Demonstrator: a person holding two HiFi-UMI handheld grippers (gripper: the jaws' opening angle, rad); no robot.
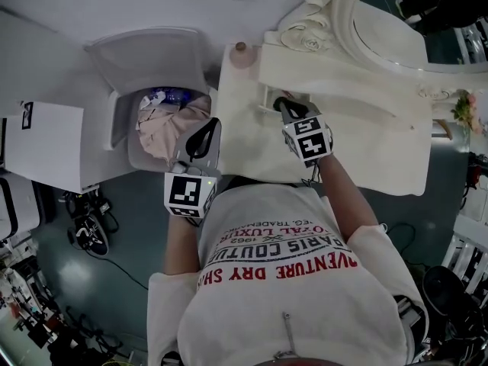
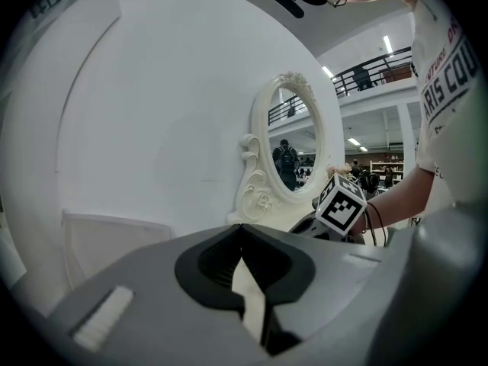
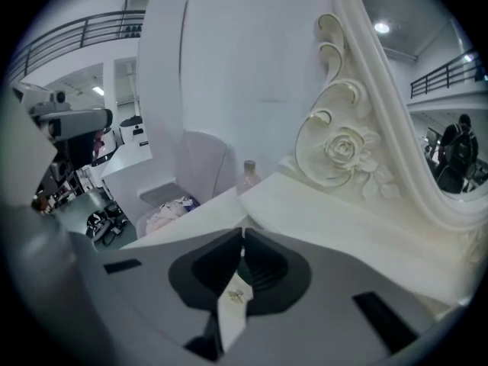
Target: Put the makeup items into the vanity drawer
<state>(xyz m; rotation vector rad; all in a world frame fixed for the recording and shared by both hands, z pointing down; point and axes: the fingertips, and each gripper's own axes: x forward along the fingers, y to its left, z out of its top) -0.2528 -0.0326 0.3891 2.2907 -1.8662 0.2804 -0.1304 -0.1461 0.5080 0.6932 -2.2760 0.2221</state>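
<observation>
A small pink bottle [image 1: 241, 52] [image 3: 248, 175] stands at the far left corner of the cream vanity top [image 1: 366, 143]. My right gripper [image 1: 280, 102] [image 3: 242, 235] is shut, its tips at a shadowed drawer slot [image 1: 267, 96] in the vanity's raised back tier. I see nothing between its pads; a pale strip with a gold mark shows through the gap behind them. My left gripper [image 1: 209, 128] [image 2: 242, 239] hovers over the vanity's left edge, jaws together and empty. The right gripper's marker cube [image 2: 341, 204] appears in the left gripper view.
An ornate oval mirror [image 1: 396, 21] [image 2: 293, 147] rises at the vanity's back. Left of the vanity stands a white bin [image 1: 122, 120] with its lid up, full of pink cloth [image 1: 164, 124]. A white box [image 1: 46, 143] and shoes [image 1: 91, 231] are further left. Flowers [image 1: 465, 109] stand at the right.
</observation>
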